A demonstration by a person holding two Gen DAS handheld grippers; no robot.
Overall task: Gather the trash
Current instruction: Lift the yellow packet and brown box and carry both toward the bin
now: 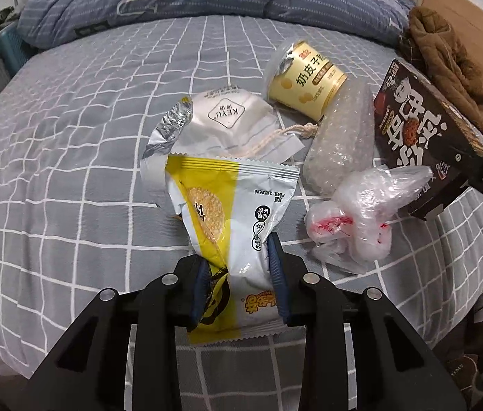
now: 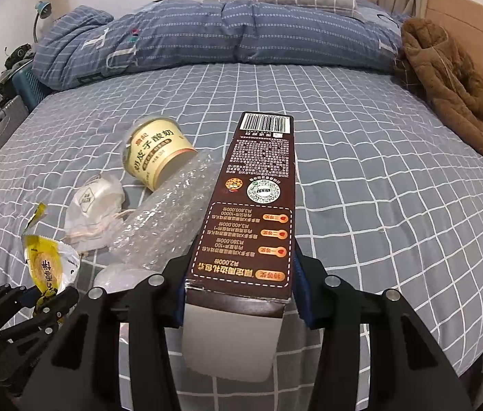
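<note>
The left gripper [image 1: 241, 270] reaches forward low over the bed [image 1: 70, 137], its fingers pinching the near end of a yellow-and-white wrapper [image 1: 238, 205] that stands up from the checked sheet. The right gripper [image 2: 241, 287] points up the bed, clamped on the sides of a brown box [image 2: 255, 205] raised off the sheet. A yogurt cup [image 1: 306, 82], bubble wrap [image 1: 340, 140], white pouch [image 1: 227, 126] and plastic bag [image 1: 354, 219] lie between them.
</note>
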